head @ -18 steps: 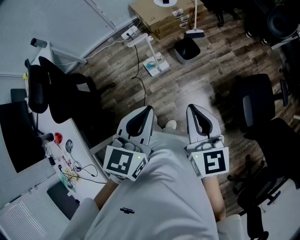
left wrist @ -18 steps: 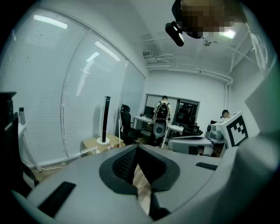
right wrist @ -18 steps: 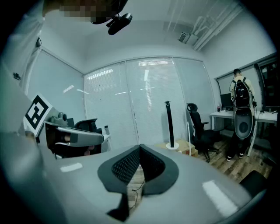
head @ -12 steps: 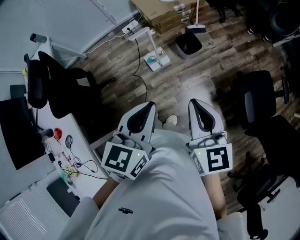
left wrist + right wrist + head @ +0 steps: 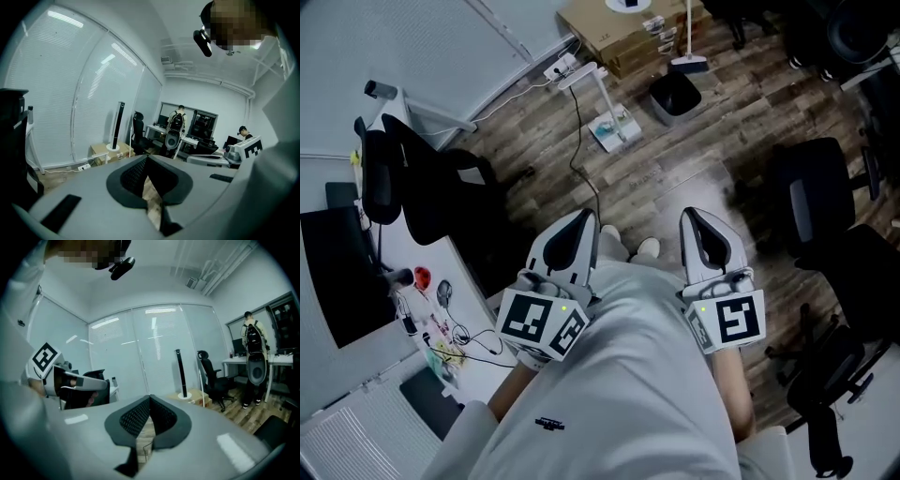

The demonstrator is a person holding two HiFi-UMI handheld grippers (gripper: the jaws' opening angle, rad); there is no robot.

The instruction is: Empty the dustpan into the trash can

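A black open-topped bin (image 5: 675, 95) stands on the wood floor at the top of the head view. A white long-handled tool (image 5: 688, 42) stands right beside it; whether this is the dustpan I cannot tell. Both grippers are held close to the person's body, far from the bin. My left gripper (image 5: 584, 220) is shut and holds nothing; in the left gripper view (image 5: 146, 158) its pads meet at the tip. My right gripper (image 5: 696, 217) is likewise shut and empty, with its pads together in the right gripper view (image 5: 150, 399).
A cardboard box (image 5: 609, 33), a power strip (image 5: 561, 66) and a white stand (image 5: 614, 127) lie near the bin. Black office chairs stand at the right (image 5: 816, 202) and left (image 5: 441, 197). A cluttered white desk (image 5: 431, 281) is at the left. A person with a backpack (image 5: 177, 123) stands far off.
The head camera has shifted a little, so the floor slides in the picture. My left gripper has swung slightly to the left. Both stay shut and empty.
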